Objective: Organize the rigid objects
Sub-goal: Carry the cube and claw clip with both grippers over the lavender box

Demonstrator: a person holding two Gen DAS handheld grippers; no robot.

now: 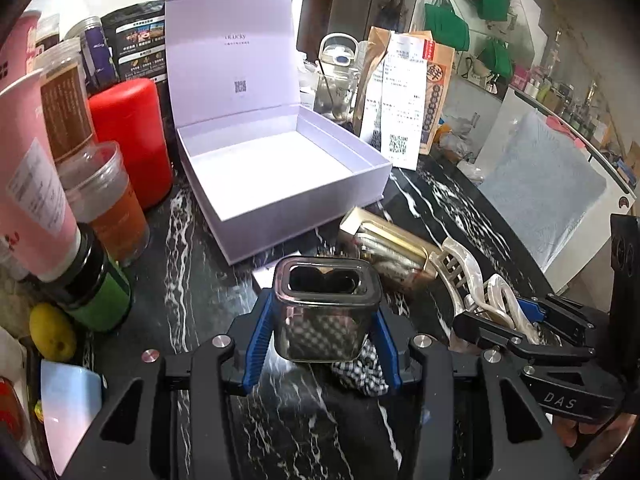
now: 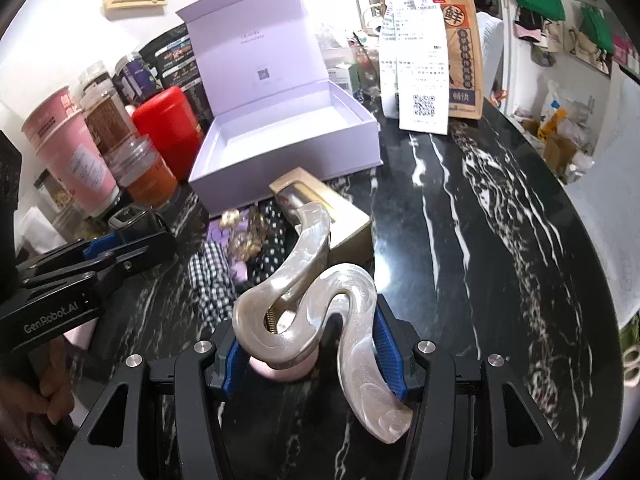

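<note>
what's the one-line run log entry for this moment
left gripper: shut on dark square jar | right gripper: shut on pearly hair claw | lilac box: open, empty

Both wrist views close, angled down; share open box [image 1: 280, 168].

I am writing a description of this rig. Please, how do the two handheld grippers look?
Both are matte black with angular, cut-out frames and round silver bolt heads. The fingers carry ribbed blue pads. The right gripper bears white letters "DAS" on its side; the left gripper bears "GenRobot.AI". No cables or sleeves are visible.
</note>
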